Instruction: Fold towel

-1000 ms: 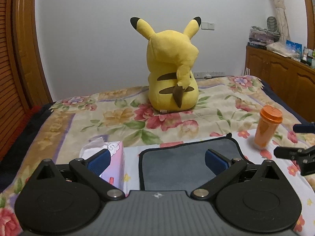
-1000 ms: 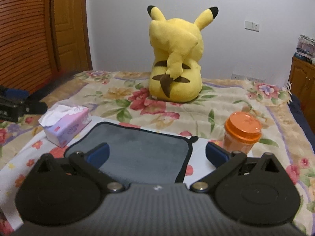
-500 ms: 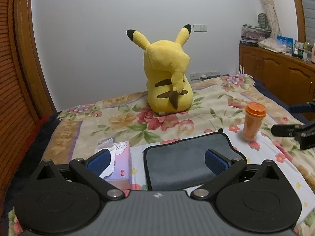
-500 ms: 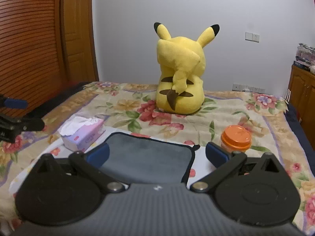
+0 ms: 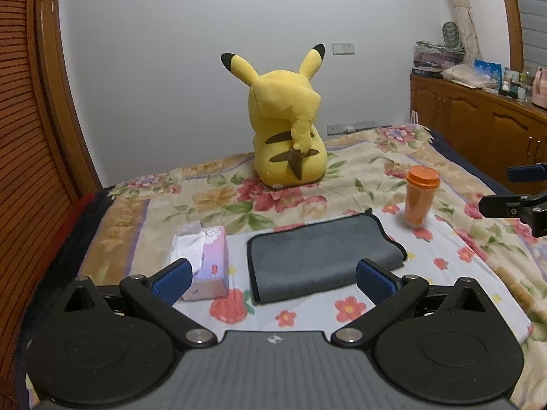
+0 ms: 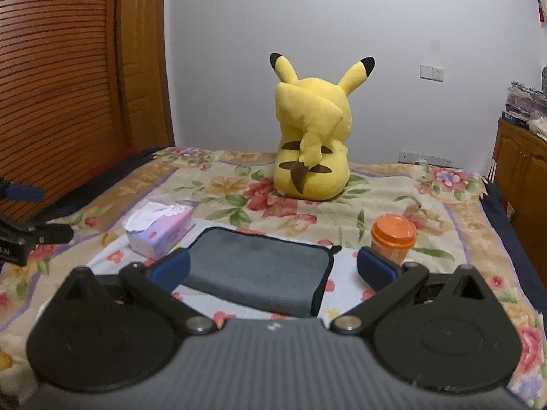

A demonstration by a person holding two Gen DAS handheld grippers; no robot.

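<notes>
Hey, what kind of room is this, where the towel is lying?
Most likely a bedroom: the grey towel lies on a bed with a floral bedspread, a Pikachu plush sits near the wall, and a wooden cabinet stands alongside.

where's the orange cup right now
The orange cup stands upright on the bed, just off the grey towel's far right corner in both wrist views, nearer than the yellow plush.

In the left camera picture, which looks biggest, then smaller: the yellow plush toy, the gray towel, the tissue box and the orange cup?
1. Gray towel and yellow plush toy: similar; the toy sits farther back, so no ranking.
2. Tissue box.
3. Orange cup, smallest, though farther away than the box.
</notes>
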